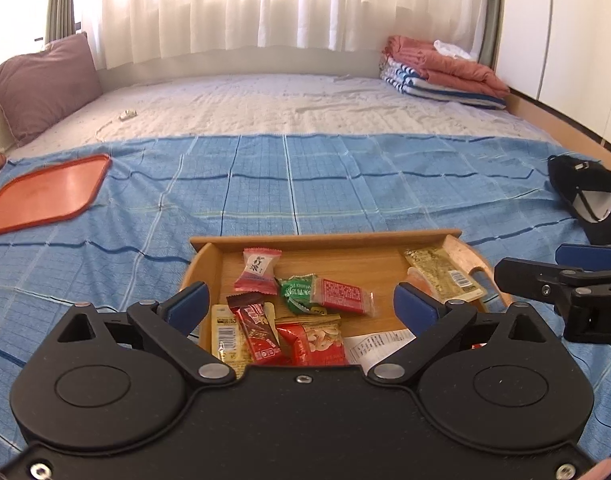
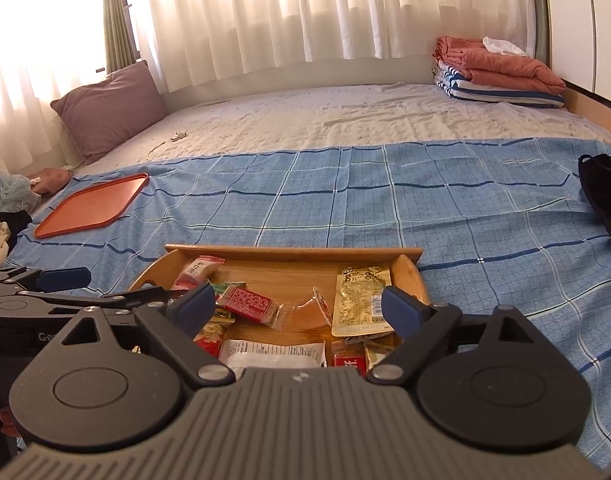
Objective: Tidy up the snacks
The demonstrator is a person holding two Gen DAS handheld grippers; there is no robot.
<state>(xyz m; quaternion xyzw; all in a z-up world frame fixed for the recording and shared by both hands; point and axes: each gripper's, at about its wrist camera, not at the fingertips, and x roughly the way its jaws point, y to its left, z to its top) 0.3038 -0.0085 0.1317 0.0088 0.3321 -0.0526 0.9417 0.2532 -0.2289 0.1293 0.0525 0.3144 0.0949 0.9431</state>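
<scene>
Both grippers, left gripper [image 1: 301,300] and right gripper [image 2: 299,306], hover with jaws wide and empty over the wooden tray [image 1: 329,239] near the bed's front edge; its light, crinkly snack packets [image 1: 343,295] look best pinched at their sealed ends.

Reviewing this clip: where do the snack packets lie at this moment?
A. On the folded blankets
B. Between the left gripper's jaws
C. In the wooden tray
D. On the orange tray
C: the snack packets lie inside the wooden tray on the blue cloth; the orange tray off to the side holds nothing, and the left gripper and right gripper stand open with nothing gripped.
</scene>
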